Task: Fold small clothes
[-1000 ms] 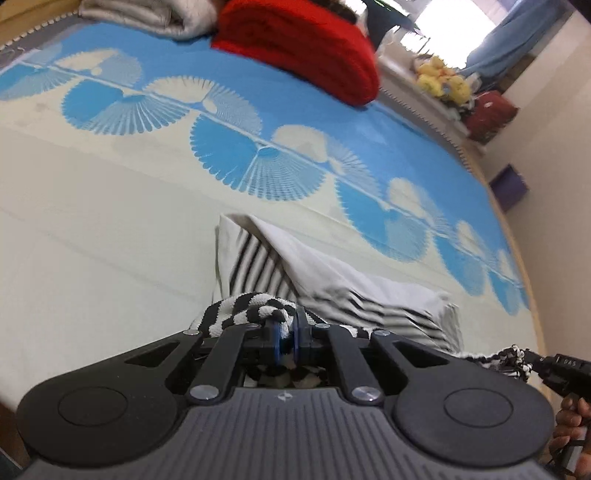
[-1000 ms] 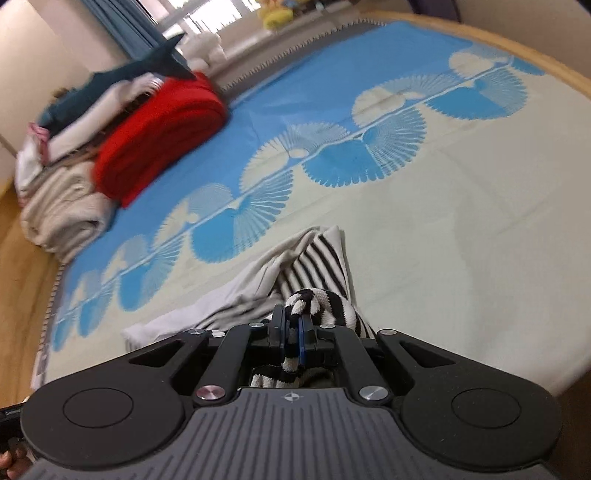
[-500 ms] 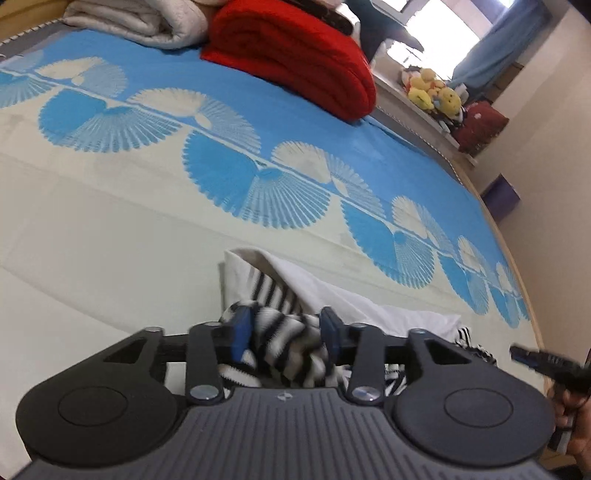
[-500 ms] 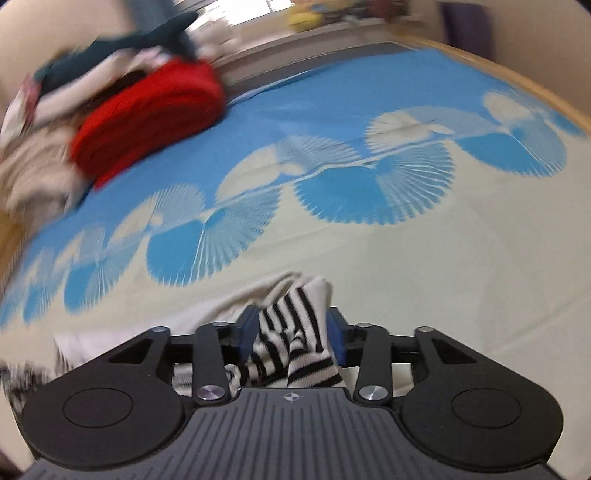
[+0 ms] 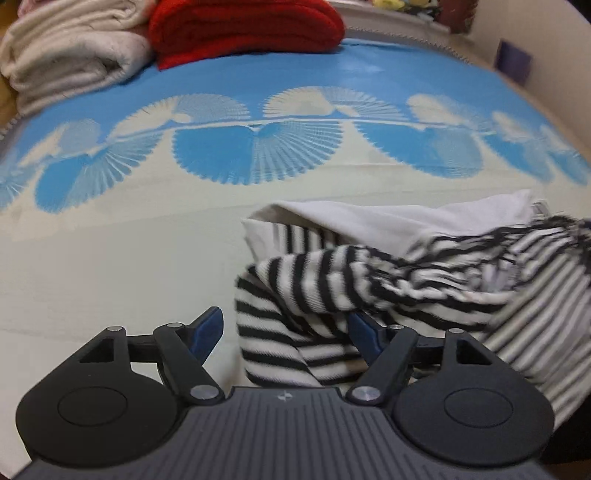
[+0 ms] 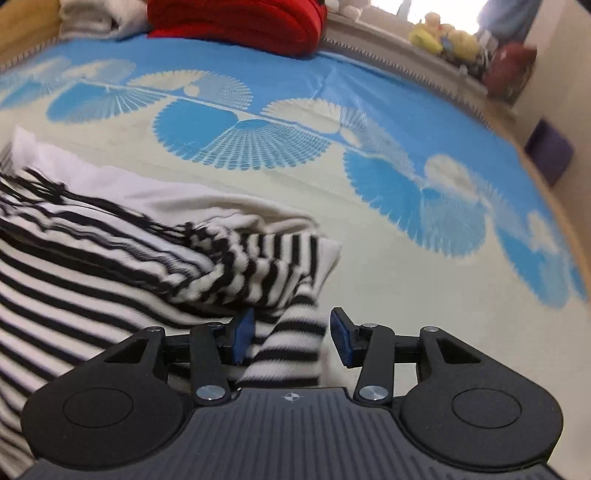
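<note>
Since a second ago both grippers have gone from pinching the striped garment point(image 5: 332, 295) shut to standing wide open, and the cloth has dropped onto the bed. The garment lies bunched on the cream part of the bedspread point(image 5: 110, 266), a white inner layer showing at its 12 o'clock edge and a striped fold draped loosely across the top. The left gripper point(image 5: 286, 334) is spread fully, holding nothing, though a striped fold sits between its blue pads point(image 5: 207, 332) and rests against the right-hand one. The right gripper point(image 6: 290, 341) is likewise open and empty-handed, a striped corner point(image 6: 288, 347) lying slack in its gap. Judged as a release after a fold; the result looks rumpled rather than flat. To finish the step well, both tools should back out straight and low so no pad drags the fold open, then regrip at clean outer edges, not the bunched middle. Beyond the garment, at 12 o'clock, lie a red blanket point(image 5: 243, 26) and, at 11 o'clock, cream towels point(image 5: 70, 55).
</note>
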Demonstrator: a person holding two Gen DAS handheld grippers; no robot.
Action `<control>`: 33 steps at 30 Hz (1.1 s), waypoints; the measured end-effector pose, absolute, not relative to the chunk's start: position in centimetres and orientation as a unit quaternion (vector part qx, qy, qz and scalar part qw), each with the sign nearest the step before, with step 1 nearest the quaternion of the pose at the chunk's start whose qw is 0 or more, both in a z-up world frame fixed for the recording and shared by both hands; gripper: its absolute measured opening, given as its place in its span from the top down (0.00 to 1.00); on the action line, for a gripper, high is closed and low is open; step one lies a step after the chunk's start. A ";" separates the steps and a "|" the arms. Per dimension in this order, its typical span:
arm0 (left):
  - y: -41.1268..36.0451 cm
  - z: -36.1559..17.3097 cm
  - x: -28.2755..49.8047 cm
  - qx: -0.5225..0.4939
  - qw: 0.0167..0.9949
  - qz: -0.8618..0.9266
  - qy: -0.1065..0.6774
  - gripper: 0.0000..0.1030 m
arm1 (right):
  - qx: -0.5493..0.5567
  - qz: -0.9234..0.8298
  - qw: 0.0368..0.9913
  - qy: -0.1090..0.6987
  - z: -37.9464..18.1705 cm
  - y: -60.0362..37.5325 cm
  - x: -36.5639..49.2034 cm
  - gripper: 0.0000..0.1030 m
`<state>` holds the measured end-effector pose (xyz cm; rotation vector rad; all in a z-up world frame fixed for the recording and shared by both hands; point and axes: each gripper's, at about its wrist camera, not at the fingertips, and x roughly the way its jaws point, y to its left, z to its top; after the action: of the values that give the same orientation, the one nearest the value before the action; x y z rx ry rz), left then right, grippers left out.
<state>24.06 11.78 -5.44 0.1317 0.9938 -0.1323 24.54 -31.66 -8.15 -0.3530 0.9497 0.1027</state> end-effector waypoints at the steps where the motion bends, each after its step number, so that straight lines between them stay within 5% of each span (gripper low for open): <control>1: 11.5 -5.6 24.5 0.066 0.875 -0.059 0.475 0.23 | -0.182 0.043 0.876 0.444 -8.2 -31.4 24.8 0.54; 10: 9.9 -6.5 28.4 0.070 0.880 -0.056 0.466 0.26 | -0.165 0.048 0.888 0.426 -9.1 -31.1 28.3 0.57; 13: 10.1 -6.8 29.4 0.056 0.879 -0.063 0.469 0.50 | -0.117 0.045 0.892 0.435 -9.2 -31.8 29.6 0.65; 15: 10.4 -7.0 29.9 0.044 0.872 -0.078 0.481 0.95 | -0.088 0.050 0.891 0.442 -9.3 -32.2 30.3 0.83; 18: 10.9 -6.3 30.2 0.047 0.881 -0.070 0.466 0.99 | -0.066 0.069 0.887 0.451 -9.4 -32.1 30.9 0.97; 24: 13.7 -2.5 30.4 -0.054 0.933 -0.030 0.355 0.99 | 0.085 0.016 0.940 0.331 -4.1 -35.4 30.9 0.98; 29: 11.3 -5.4 33.1 0.004 0.913 -0.017 0.407 0.99 | 0.047 -0.014 0.921 0.386 -6.5 -33.5 33.0 0.98; 33: 12.4 -4.7 33.3 -0.055 0.926 -0.007 0.373 0.99 | 0.056 -0.036 0.926 0.371 -6.4 -32.9 33.4 0.98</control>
<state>33.30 12.41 -4.65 -0.1130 0.7643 -0.0149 33.45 -32.86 -6.40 0.1147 0.7613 -0.0737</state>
